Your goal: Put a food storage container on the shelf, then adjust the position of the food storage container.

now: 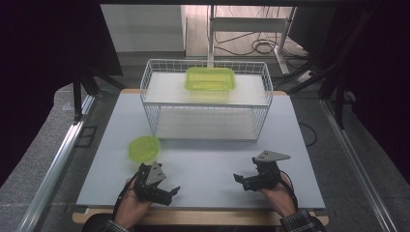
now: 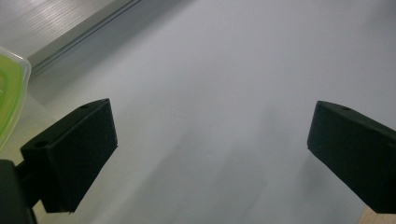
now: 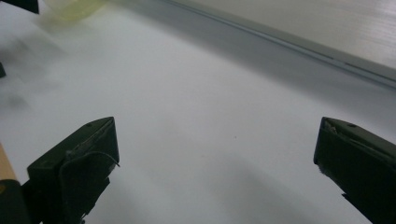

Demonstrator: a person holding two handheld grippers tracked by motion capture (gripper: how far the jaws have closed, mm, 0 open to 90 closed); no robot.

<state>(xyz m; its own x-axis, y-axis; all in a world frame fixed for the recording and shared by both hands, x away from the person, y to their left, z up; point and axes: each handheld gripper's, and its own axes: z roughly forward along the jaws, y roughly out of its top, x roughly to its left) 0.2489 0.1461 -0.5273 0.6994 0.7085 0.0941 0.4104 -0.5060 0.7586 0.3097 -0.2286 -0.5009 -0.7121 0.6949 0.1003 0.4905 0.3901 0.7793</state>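
Round lime-green bowl (image 1: 143, 148) sits on the grey bench (image 1: 208, 169), left of centre, just in front of the near left corner of the white wire basket (image 1: 205, 99); nothing touches it. It is round, so it has no long axis to line up on; any approach across the rim looks equally good. Left hand-held gripper (image 1: 175, 190) rests low on the bench just behind and slightly right of the bowl, jaws wide apart and holding nothing; they point to the right across the bench, not at the bowl. In the left gripper view the bowl's green rim (image 2: 10, 95) shows at the far left edge, beside the left jaw, so the bowl lies off to that side and not between the jaws. Right hand-held gripper (image 1: 238, 178) rests near the bench's right front, well apart from the bowl, jaws also spread and empty, pointing left. Judgement: left hand is clearly the nearer; the coming move turns on swinging that gripper forward and left until the rim falls between its jaws. A second green container (image 1: 210, 78), rectangular, sits on the basket's upper shelf, untouched
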